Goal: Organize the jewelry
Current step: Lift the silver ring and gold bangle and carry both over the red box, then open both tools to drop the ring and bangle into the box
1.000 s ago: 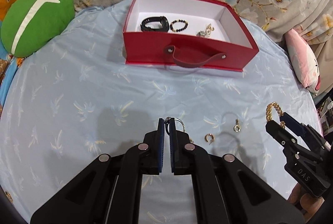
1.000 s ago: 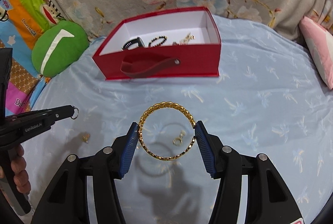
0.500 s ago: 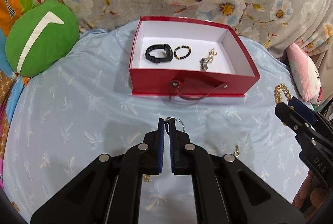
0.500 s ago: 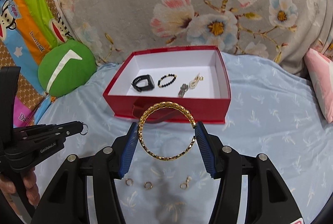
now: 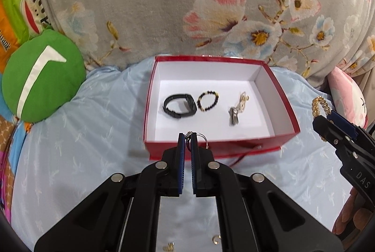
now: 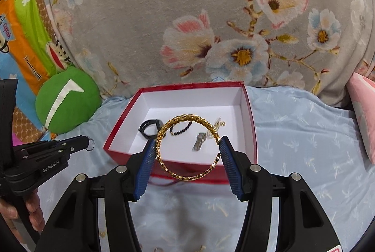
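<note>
A red box [image 5: 284, 97] with a white inside stands on the blue sheet; it also shows in the right wrist view [image 6: 252, 135]. In it lie a black band [image 5: 179, 104], a dark bead bracelet [image 5: 208, 101] and a gold and grey piece [image 5: 238, 109]. My left gripper [image 5: 187, 136] is shut on a small silver ring [image 5: 201, 136], held just before the box's front wall. My right gripper [image 6: 187, 145] is shut on a gold chain bangle [image 6: 187, 149], held in the air in front of the box.
A green round cushion [image 5: 43, 78] lies left of the box and a pink one [image 5: 349, 95] to its right. A grey floral blanket [image 5: 187, 6] rises behind. Small gold earrings [image 5: 216, 239] lie on the sheet under my left gripper.
Both grippers have risen and moved forward toward the red box, each keeping its piece. The loose earrings on the sheet have dropped to the bottom of both views.
</note>
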A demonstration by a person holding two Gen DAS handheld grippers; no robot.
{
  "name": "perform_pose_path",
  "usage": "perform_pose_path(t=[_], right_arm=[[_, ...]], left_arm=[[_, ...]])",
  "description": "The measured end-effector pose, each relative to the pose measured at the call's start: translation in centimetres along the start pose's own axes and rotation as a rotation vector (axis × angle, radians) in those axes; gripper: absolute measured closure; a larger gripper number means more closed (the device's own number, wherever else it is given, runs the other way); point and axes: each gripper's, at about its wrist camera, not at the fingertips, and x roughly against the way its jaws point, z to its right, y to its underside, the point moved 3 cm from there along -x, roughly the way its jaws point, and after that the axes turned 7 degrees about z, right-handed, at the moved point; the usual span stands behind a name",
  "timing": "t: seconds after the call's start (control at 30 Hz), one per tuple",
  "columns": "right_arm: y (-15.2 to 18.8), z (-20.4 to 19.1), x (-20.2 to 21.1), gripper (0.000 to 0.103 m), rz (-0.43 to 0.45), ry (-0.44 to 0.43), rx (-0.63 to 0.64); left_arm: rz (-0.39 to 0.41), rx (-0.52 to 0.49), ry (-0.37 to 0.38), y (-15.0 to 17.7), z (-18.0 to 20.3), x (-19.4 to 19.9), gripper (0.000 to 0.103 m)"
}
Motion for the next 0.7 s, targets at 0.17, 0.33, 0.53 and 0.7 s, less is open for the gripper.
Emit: perform_pose_path(t=[0.17,0.33,0.53,0.7], right_arm=[[-1.8,1.2,-3.4,0.049,-0.007,0.01,-0.011],[-3.0,1.9,-6.4,0.049,-0.007,0.021,-0.017],[-2.9,2.1,-9.8,0.049,-0.032,0.032,-0.007],[-2.2,2.8,-12.1,0.049,-0.058,0.044,-0.019]], left_arm=[[0.021,-0.004,-0.01,-2.6,0.3,-2.8,0.099],[0.018,-0.011,-0.015,-4.2,0.7,-5.8,0.099],[0.004,-0.016,-0.025,-5.2,1.1,-8.9,0.099],[-0.029,-0.014,-0.038,-5.2,0.9,-11.4,0.099]])
